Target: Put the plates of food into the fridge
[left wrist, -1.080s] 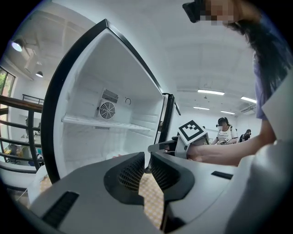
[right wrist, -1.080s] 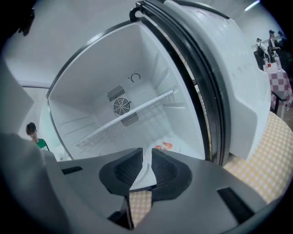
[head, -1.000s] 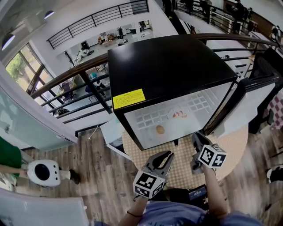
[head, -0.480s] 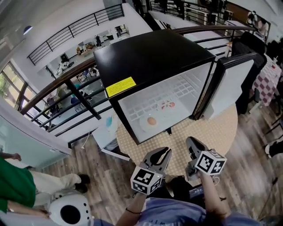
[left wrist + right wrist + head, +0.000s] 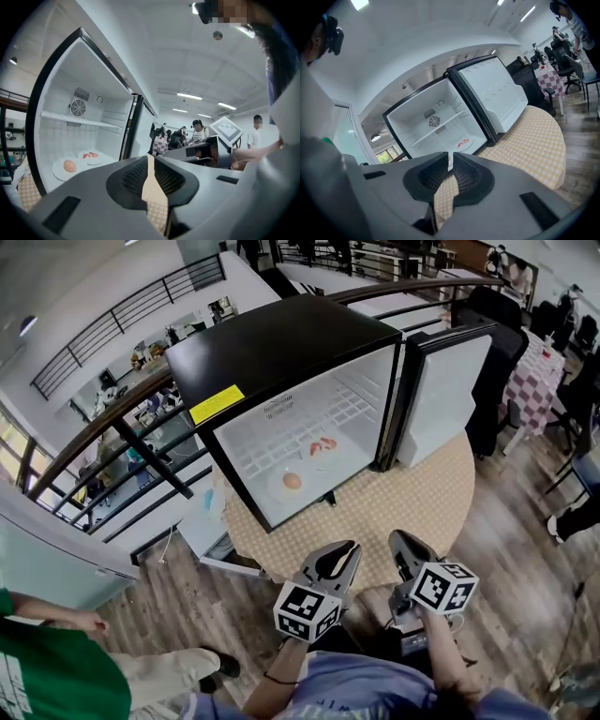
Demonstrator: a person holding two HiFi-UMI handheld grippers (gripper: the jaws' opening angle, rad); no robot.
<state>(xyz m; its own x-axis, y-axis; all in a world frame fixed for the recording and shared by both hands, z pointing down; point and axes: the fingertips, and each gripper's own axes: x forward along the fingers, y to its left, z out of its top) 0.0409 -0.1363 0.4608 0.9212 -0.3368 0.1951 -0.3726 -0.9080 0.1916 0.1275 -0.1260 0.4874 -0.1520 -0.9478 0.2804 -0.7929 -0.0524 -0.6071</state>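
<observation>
The plates (image 5: 292, 486) ahead of the fingers (image 5: 131, 178) look hard, slippery and breakable, so grab a rim. The left gripper (image 5: 150, 157) is pinched together and empty. The right gripper (image 5: 450, 154) is closing on nothing.

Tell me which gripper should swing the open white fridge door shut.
Right. The right gripper, jaws closing on nothing, sits on the side where the open white fridge door stands, right of the black fridge; the left gripper, also empty, would likely have to cross over.
</observation>
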